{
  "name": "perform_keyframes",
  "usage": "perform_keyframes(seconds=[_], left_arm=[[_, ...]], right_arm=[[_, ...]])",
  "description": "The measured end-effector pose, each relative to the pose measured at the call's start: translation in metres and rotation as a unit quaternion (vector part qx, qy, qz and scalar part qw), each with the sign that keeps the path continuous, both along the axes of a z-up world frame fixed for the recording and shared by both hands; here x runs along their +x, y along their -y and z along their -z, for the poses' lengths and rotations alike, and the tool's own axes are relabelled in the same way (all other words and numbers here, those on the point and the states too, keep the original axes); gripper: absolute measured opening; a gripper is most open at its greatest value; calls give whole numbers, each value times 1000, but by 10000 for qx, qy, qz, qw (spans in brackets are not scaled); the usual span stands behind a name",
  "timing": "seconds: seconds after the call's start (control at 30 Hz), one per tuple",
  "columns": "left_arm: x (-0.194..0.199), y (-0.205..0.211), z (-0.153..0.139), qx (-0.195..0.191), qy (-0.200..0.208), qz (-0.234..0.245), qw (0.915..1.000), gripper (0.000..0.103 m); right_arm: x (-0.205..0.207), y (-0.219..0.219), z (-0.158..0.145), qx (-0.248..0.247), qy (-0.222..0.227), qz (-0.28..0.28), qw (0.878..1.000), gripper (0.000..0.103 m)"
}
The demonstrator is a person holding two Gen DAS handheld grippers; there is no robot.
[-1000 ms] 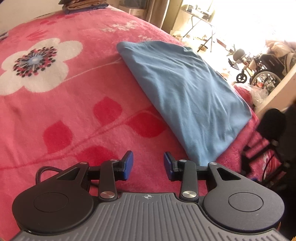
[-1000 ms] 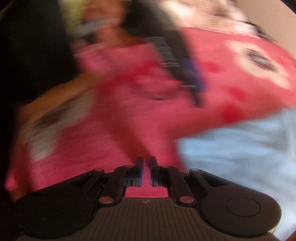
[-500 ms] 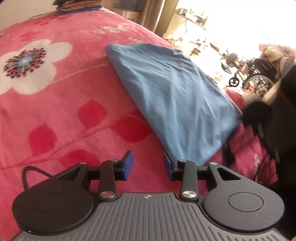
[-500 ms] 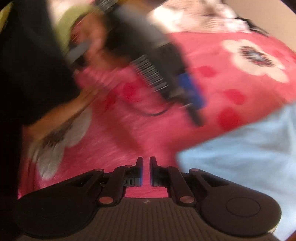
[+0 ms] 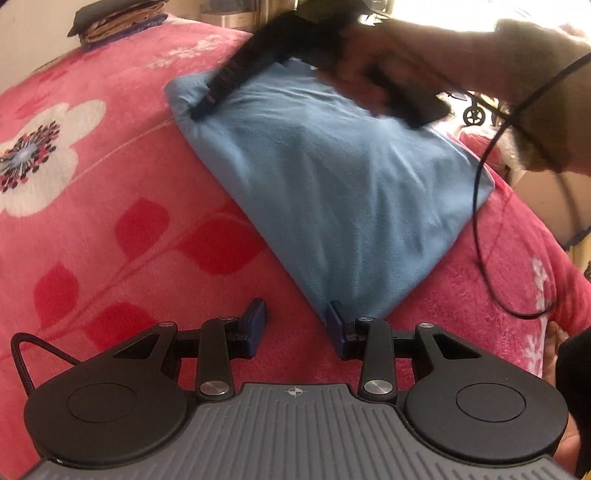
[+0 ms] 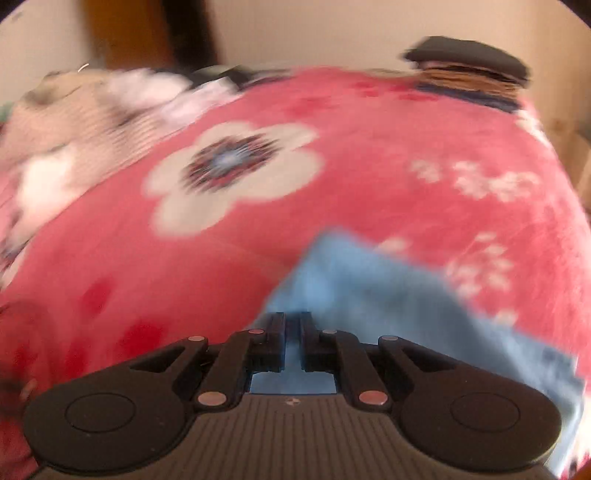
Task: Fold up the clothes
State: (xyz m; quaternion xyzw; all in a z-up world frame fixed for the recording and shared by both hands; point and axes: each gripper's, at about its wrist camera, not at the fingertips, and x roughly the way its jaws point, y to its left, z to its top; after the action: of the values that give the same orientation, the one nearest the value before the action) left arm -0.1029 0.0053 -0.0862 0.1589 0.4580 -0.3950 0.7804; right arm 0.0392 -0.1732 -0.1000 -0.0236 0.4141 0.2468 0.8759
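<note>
Left wrist: my left gripper [image 5: 295,325] hangs released, jaws apart, over the near corner of the folded blue cloth [image 5: 332,177] on the pink blanket [image 5: 110,192]. My right gripper [image 5: 199,110] reaches its far corner. Right wrist, blurred: jaws clenched, nothing visibly between them, above the cloth.

Bare pink blanket [image 5: 110,206] beside the folded blue garment [image 5: 332,192] offers open passage. A dangling black cable [image 5: 480,206] crosses the garment's right edge. A folded clothes stack [image 5: 118,18] occupies the far corner.
</note>
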Motion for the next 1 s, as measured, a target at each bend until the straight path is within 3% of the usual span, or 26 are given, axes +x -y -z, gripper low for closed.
perform_keyframes(seconds=[0.03, 0.13, 0.23, 0.37, 0.47, 0.57, 0.67, 0.77, 0.97, 1.0], left_arm=[[0, 0, 0, 3, 7, 10, 10000, 36], [0, -2, 0, -3, 3, 21, 10000, 36], [0, -2, 0, -25, -22, 37, 10000, 36], [1, -2, 1, -40, -51, 43, 10000, 36], [2, -2, 1, -41, -62, 48, 10000, 36], [2, -2, 1, -41, -73, 53, 10000, 36], [1, -2, 2, -40, -41, 40, 10000, 36], [0, -1, 0, 8, -31, 19, 10000, 37], [0, -2, 0, 48, -69, 7, 10000, 37], [-1, -2, 1, 57, -43, 20, 10000, 37]], right_arm=[[14, 9, 0, 308, -41, 289, 9991, 7], [35, 30, -4, 569, 137, 1060, 9926, 8], [33, 40, -17, 586, 182, 980, 9933, 8], [4, 69, -32, 1210, -523, 581, 9896, 12], [-13, 88, -25, 934, -943, 444, 9902, 15], [0, 116, -8, 861, -1005, 1208, 9838, 15], [18, 159, -5, 1364, -506, 2260, 9632, 15], [17, 181, -10, 1305, -310, 2776, 9513, 16], [-20, 177, -25, 1868, -509, 1799, 9645, 16], [-22, 174, -25, 1749, -499, 1735, 9679, 16]])
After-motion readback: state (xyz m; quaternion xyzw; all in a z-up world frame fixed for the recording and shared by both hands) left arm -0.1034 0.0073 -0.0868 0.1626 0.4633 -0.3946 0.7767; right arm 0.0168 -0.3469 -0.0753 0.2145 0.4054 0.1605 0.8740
